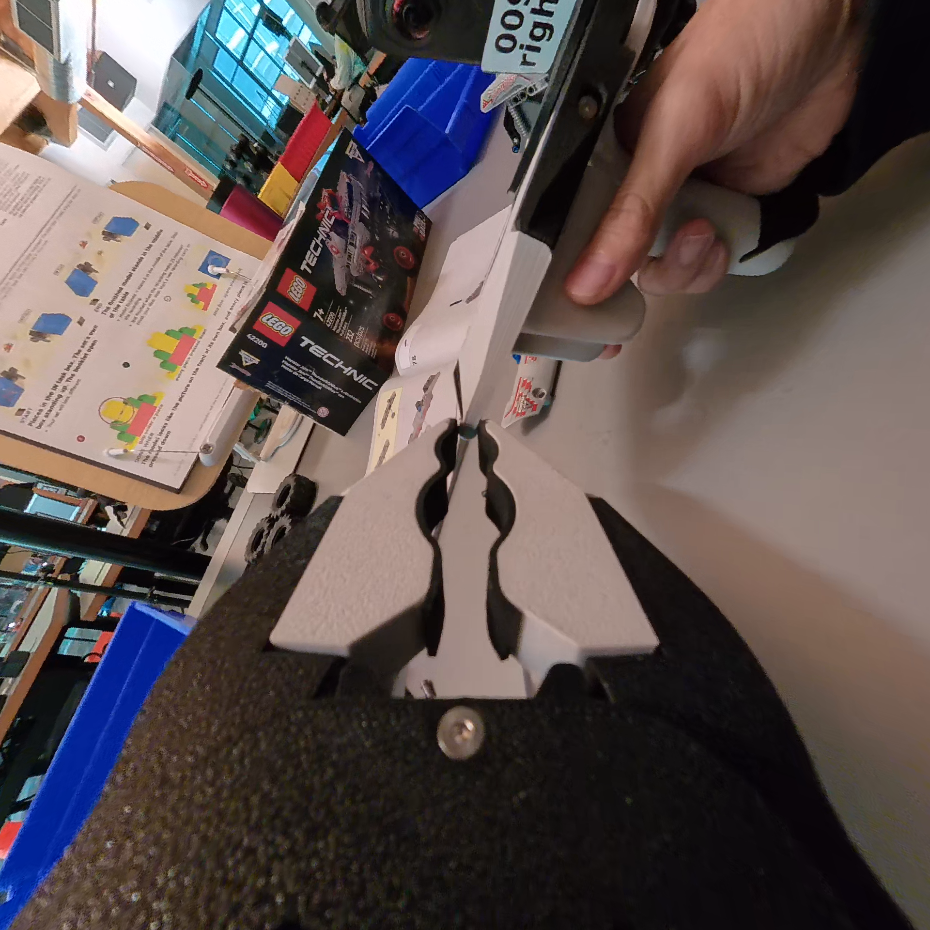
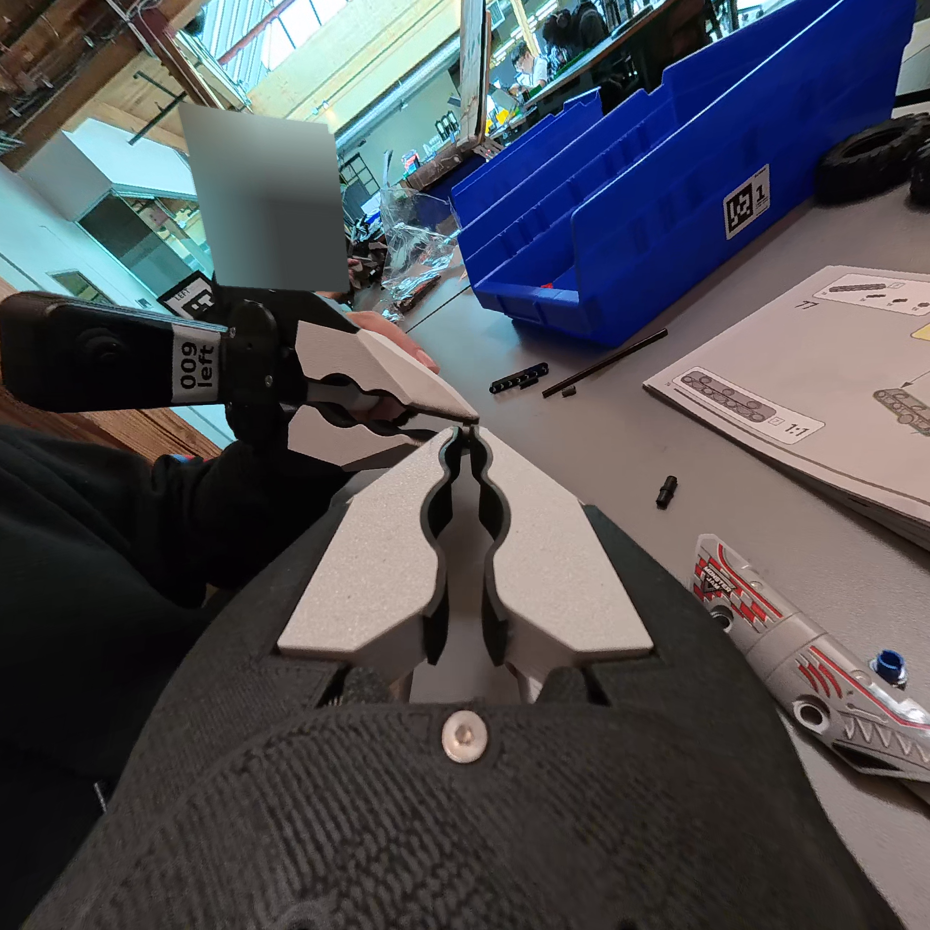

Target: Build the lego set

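Note:
My left gripper (image 1: 465, 432) and right gripper (image 2: 465, 434) meet tip to tip above the grey table (image 2: 578, 453). The left jaws are almost closed on a tiny blue-tipped piece (image 1: 466, 435); a thin dark line runs back between its fingers. The right gripper (image 1: 465, 402) comes down from above in the left wrist view, jaws closed at the same spot. In the right wrist view the left gripper (image 2: 470, 418) comes in from the left. The piece shows there only as a dark speck. A grey shark-patterned panel (image 2: 805, 669) with a blue pin (image 2: 888, 664) lies at the right.
The open instruction booklet (image 2: 805, 382), a black axle (image 2: 604, 362), a short black beam (image 2: 518, 377) and a black pin (image 2: 667, 489) lie on the table. A blue bin (image 2: 654, 201) and black tyres (image 2: 865, 156) stand behind. The set box (image 1: 332, 312) and more tyres (image 1: 282, 513) are at the left. My two grippers' fingertips are within a few centimetres of each other.

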